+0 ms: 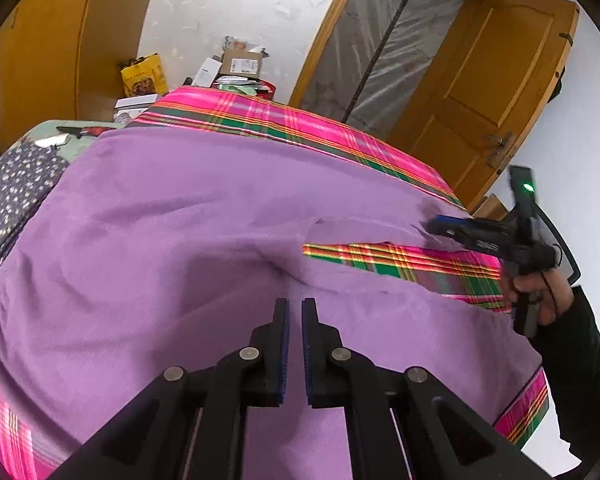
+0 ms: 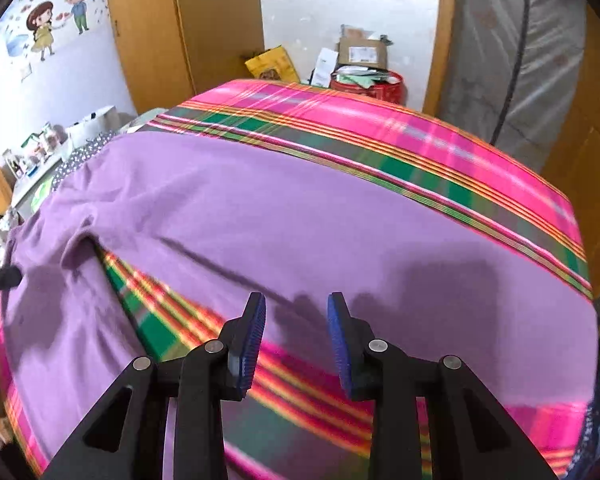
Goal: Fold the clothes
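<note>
**Item:** purple garment [image 1: 172, 216], prob. trousers, lying spread flat on the plaid bedcover [image 1: 284, 120]. Two purple lobes are splitting round a wedge of exposed plaid; wedge is widening toward the right side and near edge, narrowing to a crotch-like crease near mid-cloth.

**L gripper** [image 1: 295, 312]: jaws standing nearly together, narrow slit only, nothing visibly pinched; hovering over the near lobe, tips pointing at the crease just ahead.

**R gripper** [image 2: 296, 312]: jaws standing approx. half apart, empty; hanging above the far lobe's near edge, where purple is meeting plaid. Frame is blurring, so contact w/ cloth can't be told.

**Key relation:** the lobes' long axis is running left-right across both views. R gripper is sitting nearer the free leg ends; L is sitting nearer the fork.

**Judgement:** next move prob. needs a pinch on a lobe edge, then a carry across the wedge onto the other lobe.
</note>
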### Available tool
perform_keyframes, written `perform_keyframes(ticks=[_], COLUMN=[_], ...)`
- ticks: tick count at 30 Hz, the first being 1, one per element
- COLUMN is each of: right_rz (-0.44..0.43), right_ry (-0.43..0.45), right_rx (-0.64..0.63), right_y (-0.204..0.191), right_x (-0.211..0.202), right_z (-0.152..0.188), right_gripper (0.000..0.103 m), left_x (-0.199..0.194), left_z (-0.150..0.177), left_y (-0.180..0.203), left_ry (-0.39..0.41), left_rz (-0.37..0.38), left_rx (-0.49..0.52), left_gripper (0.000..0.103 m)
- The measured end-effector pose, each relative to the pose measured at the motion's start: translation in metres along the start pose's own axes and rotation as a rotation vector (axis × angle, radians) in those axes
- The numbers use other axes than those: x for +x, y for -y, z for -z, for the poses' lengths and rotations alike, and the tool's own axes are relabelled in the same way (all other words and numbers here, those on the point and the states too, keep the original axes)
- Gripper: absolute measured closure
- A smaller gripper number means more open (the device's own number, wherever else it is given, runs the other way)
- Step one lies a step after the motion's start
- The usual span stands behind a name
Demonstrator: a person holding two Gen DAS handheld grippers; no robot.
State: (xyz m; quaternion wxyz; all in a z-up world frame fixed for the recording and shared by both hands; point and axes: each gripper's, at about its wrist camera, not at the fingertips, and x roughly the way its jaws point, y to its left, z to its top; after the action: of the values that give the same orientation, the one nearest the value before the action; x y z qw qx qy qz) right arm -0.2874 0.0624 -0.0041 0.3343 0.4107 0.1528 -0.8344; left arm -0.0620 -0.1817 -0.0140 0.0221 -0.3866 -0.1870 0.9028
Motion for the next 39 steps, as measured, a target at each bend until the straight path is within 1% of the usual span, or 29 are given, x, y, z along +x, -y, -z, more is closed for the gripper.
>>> perform_keyframes(ticks=[4,7,12,14,15,19,21,23,25,28,33,36,39], right_rz=[0.004,-0.005,-0.088,-0.102,-0.094,-0.092,-0.094,-0.1,-0.106,-0.131,-0.109,-0.093,-0.067], right_ry=[-0.022,-0.088,-0.167,-0.187,-0.184,-0.102,-0.066,-0.05,-0.063,-0.093,-0.082,-0.084,-0.083], right_rx=[0.01,0.001,-0.065,-0.095,-0.097,-0.039,-0.011,-0.014,-0.026,-0.038,-0.09,-0.114,-0.111], right_y=[-0.012,-0.015,-0.025,-0.029,-0.03,-0.034,-0.042,-0.056,-0.068,-0.085,-0.098,-0.106,-0.109], right_x=[0.026,0.041,0.028,0.023,0.02,0.012,0.016,0.027,0.038,0.053,0.052,0.051,0.05], right_z=[-0.019,-0.021,-0.001,0.004,0.005,-0.01,-0.023,-0.034,-0.039,-0.036,-0.017,-0.013,-0.013], right_gripper=[0.07,0.07,0.07,0.069,0.069,0.069,0.069,0.069,0.069,0.069,0.068,0.064,0.064], left_x=[-0.01,-0.02,-0.032,-0.033,-0.033,-0.033,-0.034,-0.037,-0.04,-0.046,-0.045,-0.043,-0.045], left_z=[0.008,0.014,0.023,0.025,0.026,0.025,0.026,0.026,0.028,0.029,0.033,0.033,0.034], left_y=[-0.016,-0.029,-0.043,-0.046,-0.047,-0.05,-0.051,-0.052,-0.056,-0.063,-0.078,-0.082,-0.081], left_ry=[0.006,0.015,0.026,0.026,0.025,0.026,0.03,0.034,0.041,0.049,0.04,0.033,0.037], left_rz=[-0.014,-0.025,-0.035,-0.035,-0.034,-0.029,-0.029,-0.03,-0.038,-0.054,-0.072,-0.068,-0.061], left_rx=[-0.037,-0.06,-0.077,-0.081,-0.083,-0.095,-0.096,-0.099,-0.105,-0.117,-0.16,-0.177,-0.176], left_gripper=[0.098,0.098,0.098,0.098,0.098,0.098,0.098,0.098,0.098,0.098,0.098,0.098,0.098])
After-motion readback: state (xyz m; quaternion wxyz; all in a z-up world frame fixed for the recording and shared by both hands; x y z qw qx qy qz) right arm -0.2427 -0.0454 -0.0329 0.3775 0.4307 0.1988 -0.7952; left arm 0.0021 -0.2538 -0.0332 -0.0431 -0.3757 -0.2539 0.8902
